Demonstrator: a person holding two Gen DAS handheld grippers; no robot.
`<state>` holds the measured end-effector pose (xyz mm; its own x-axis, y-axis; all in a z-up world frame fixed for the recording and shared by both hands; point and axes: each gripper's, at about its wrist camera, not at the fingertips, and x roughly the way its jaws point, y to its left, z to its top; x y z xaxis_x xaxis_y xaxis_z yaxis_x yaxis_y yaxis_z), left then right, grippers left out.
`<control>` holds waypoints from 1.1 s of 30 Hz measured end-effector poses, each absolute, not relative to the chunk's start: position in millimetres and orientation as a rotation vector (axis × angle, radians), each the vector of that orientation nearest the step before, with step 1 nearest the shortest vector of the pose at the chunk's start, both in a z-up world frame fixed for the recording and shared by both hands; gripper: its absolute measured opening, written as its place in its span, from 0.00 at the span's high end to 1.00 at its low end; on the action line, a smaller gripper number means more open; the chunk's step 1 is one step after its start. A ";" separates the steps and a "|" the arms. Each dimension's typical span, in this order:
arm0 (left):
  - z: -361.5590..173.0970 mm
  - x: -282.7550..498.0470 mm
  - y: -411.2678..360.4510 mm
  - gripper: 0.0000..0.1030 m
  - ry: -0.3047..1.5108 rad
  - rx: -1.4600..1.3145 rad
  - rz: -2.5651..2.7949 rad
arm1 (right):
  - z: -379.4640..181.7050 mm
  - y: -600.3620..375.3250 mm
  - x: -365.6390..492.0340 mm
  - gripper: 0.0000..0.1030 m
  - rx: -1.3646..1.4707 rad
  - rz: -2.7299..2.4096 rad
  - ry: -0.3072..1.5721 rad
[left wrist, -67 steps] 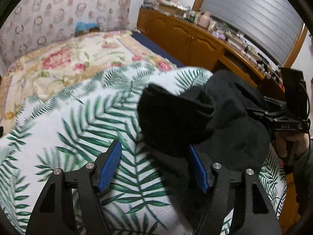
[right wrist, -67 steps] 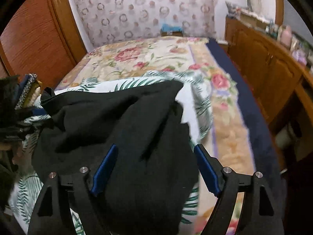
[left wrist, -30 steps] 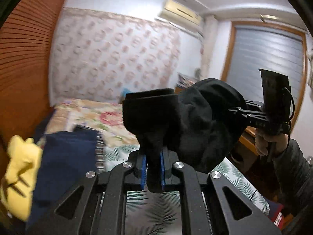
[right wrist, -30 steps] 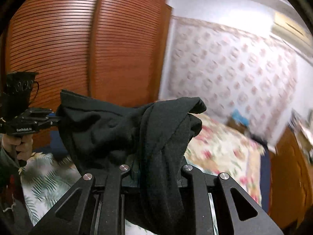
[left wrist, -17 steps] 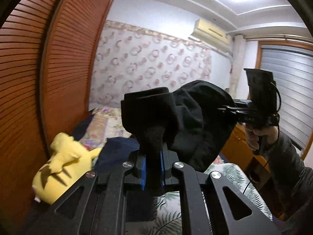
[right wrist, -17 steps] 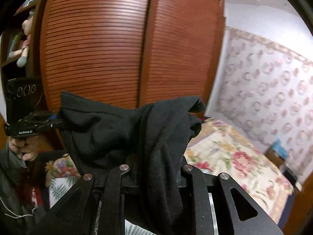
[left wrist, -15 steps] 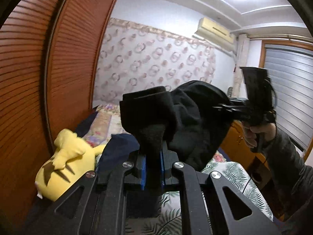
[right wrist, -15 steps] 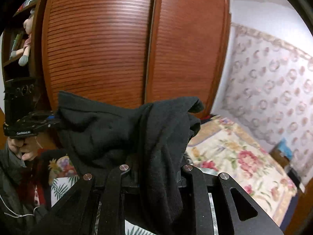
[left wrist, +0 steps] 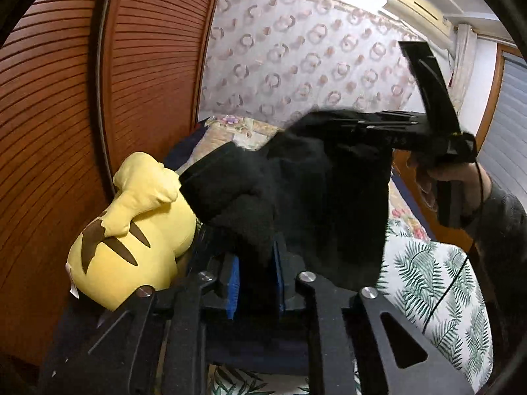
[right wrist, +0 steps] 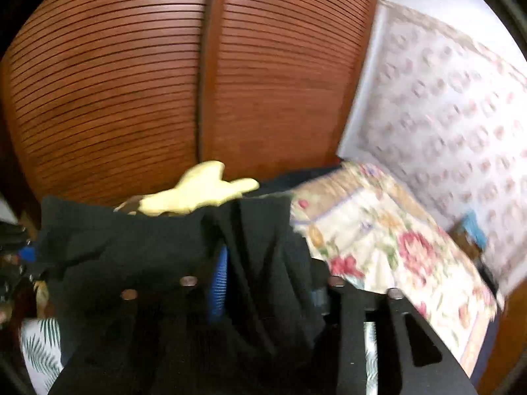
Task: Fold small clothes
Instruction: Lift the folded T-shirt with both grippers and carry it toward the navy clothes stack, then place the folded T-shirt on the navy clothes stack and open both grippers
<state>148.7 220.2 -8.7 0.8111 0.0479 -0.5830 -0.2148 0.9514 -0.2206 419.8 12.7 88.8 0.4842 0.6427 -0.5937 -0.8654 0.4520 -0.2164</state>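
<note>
Holding a black garment (left wrist: 296,191) stretched between our two tongs, we see its folded edge standing between the blue pads (left wrist: 234,283) of our left tongs (left wrist: 255,279), whose jaws have just been opening to a narrow gap. Our right tongs (right wrist: 266,283) have parted wider, cloth still draped between them; whether the pads press it we cannot tell. A yellow plush toy (left wrist: 131,230) lies just beside the garment.

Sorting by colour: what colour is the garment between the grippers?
Black garment, clearest in the left wrist view.
</note>
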 end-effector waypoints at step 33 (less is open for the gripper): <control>34.0 90.3 56.2 0.21 0.424 -0.053 -0.082 | 50.7 -138.5 146.9 0.27 -0.040 0.410 0.297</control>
